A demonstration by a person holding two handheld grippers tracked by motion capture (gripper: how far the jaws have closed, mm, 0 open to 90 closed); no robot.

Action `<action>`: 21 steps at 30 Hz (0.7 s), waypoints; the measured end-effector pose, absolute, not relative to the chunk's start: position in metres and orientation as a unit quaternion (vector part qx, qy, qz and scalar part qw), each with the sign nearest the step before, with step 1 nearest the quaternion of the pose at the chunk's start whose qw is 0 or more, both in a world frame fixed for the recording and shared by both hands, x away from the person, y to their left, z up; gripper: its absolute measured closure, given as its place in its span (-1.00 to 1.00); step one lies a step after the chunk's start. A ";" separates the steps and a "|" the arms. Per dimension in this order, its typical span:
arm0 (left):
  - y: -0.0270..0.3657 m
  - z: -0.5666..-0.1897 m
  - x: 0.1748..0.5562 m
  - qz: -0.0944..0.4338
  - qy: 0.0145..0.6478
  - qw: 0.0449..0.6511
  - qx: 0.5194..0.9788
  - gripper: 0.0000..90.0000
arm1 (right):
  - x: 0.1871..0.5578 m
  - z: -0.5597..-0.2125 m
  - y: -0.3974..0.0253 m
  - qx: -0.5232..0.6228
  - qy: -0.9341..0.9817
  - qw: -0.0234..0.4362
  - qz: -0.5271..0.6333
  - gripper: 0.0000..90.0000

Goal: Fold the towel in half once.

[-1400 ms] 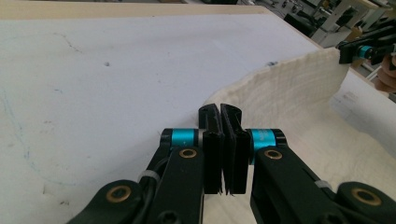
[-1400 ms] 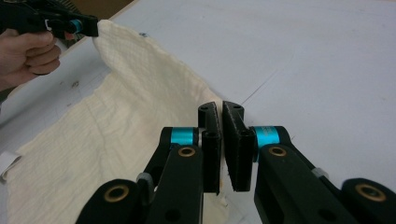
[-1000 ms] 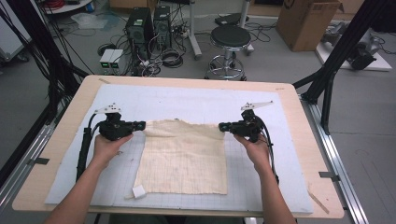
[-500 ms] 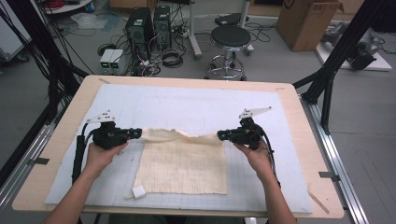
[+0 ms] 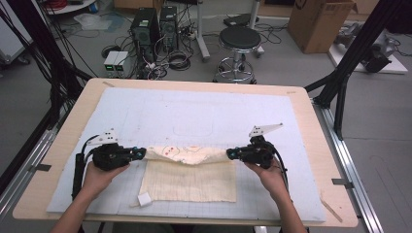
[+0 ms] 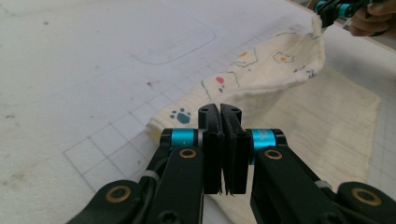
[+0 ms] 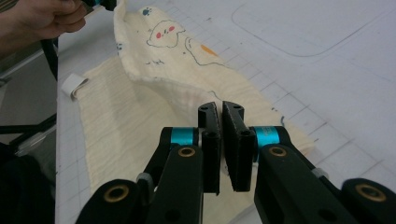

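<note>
A cream cloth point(image 5: 189, 177) with small printed animal figures lies on the white mat near the front edge. Its far edge is lifted and folded toward me, showing the printed side point(image 6: 261, 74) point(image 7: 163, 42). My left gripper point(image 5: 140, 154) is shut on the cloth's far left corner point(image 6: 187, 116). My right gripper point(image 5: 231, 154) is shut on the far right corner point(image 7: 219, 100). The raised edge sags between the two grippers. A white tag point(image 5: 144, 199) sticks out at the cloth's near left corner.
The white gridded mat point(image 5: 194, 116) covers most of the wooden table point(image 5: 311, 121), with bare mat behind the cloth. A stool point(image 5: 239, 41), computer cases point(image 5: 145, 24) and cables stand on the floor beyond the table. Black frame posts point(image 5: 350, 63) rise at the right.
Both grippers have drawn the cloth's far edge toward me, from the middle of the mat to over the cloth's near half. The fold has grown and the printed side now shows.
</note>
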State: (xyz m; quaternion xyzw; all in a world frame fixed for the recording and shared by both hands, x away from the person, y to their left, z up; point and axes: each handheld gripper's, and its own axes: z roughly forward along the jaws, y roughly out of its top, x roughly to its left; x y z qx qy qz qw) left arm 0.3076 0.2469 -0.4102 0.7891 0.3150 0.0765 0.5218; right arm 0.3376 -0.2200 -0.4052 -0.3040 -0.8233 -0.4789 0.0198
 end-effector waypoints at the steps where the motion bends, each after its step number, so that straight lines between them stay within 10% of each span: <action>1: 0.246 -0.410 0.305 0.078 0.313 0.522 0.789 0.94 | 0.335 -0.406 -0.221 -0.303 -0.824 0.020 -0.479 0.91; 21: 0.253 -0.426 0.263 0.071 0.286 0.518 0.803 0.93 | 0.296 -0.422 -0.224 -0.294 -0.827 0.026 -0.479 0.91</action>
